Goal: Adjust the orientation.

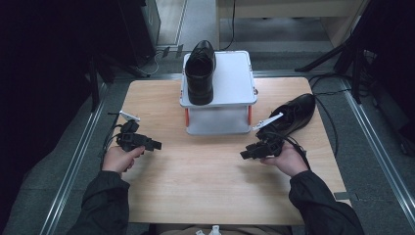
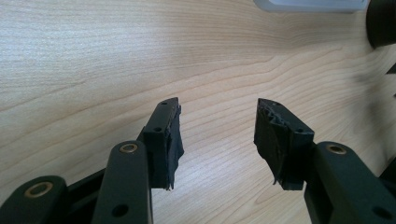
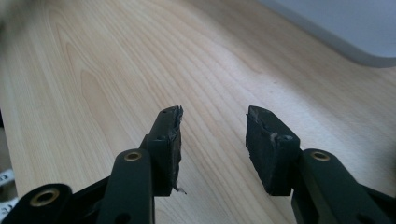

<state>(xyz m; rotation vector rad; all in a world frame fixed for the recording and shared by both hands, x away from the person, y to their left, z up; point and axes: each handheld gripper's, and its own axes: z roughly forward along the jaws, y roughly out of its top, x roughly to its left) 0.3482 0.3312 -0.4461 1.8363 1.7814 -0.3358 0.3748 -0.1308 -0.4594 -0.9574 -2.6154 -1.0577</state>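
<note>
- One black shoe [image 1: 201,72] stands on the white box [image 1: 230,85] at the far middle of the table [image 1: 205,181], toe pointing away from the person. It sits on the left half of the lid, which leaves the right half bare, likely room for its mate.
- The second shoe [image 1: 292,113] lies on the table to the right of the box, just beyond the right gripper [image 1: 246,154], so that hand is the one best placed to fetch it.
- Both grippers rest low over the bare wood in front of the box, pointing inward toward each other, well apart.
- The left gripper [image 1: 155,145] has its jaws spread wide, with nothing but table between the pads [image 2: 170,140].
- In the right gripper view the jaws also stand spread and empty, touching nothing, with the box edge [image 3: 345,32] ahead.
</note>
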